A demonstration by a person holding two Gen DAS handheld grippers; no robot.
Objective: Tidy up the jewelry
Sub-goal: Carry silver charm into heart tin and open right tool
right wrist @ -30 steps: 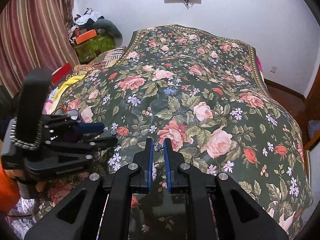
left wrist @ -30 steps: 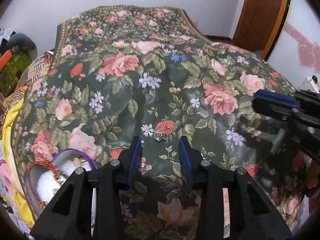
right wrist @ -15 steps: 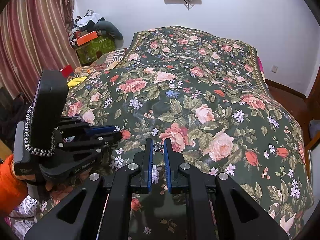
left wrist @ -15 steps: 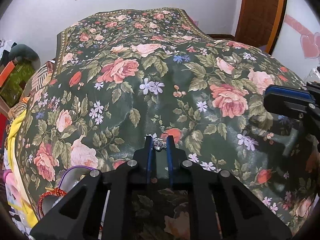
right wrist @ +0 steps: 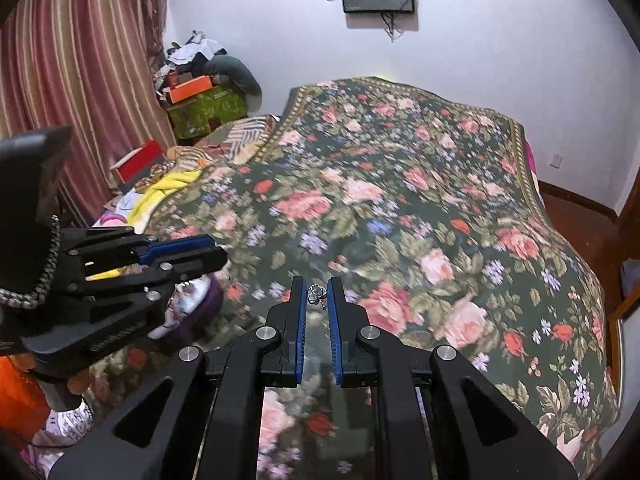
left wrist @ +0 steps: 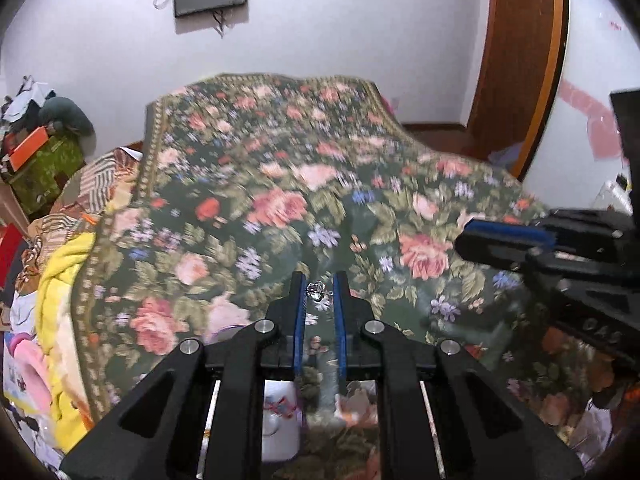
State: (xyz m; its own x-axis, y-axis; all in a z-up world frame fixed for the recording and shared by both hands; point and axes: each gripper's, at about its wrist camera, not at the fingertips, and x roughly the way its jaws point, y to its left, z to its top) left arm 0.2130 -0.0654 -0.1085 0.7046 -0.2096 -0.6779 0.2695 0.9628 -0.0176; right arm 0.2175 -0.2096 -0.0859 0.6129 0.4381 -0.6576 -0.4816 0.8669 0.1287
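Note:
My left gripper is shut on a small silver earring, held at its fingertips above the floral bedspread. My right gripper is shut on a second small silver earring, also lifted above the bed. In the right wrist view the left gripper shows at the left. In the left wrist view the right gripper shows at the right. A white jewelry holder with a purple rim sits on the bed under the left gripper, mostly hidden.
The bed fills both views. Yellow and striped cloths lie along its left side. A green box with an orange box on top stands at the far left by the curtain. A wooden door is at the far right.
The left gripper closed on an earring lying on the bedspread and lifted it. Both grippers have risen and tilted up, so more wall shows. The right gripper kept its earring.

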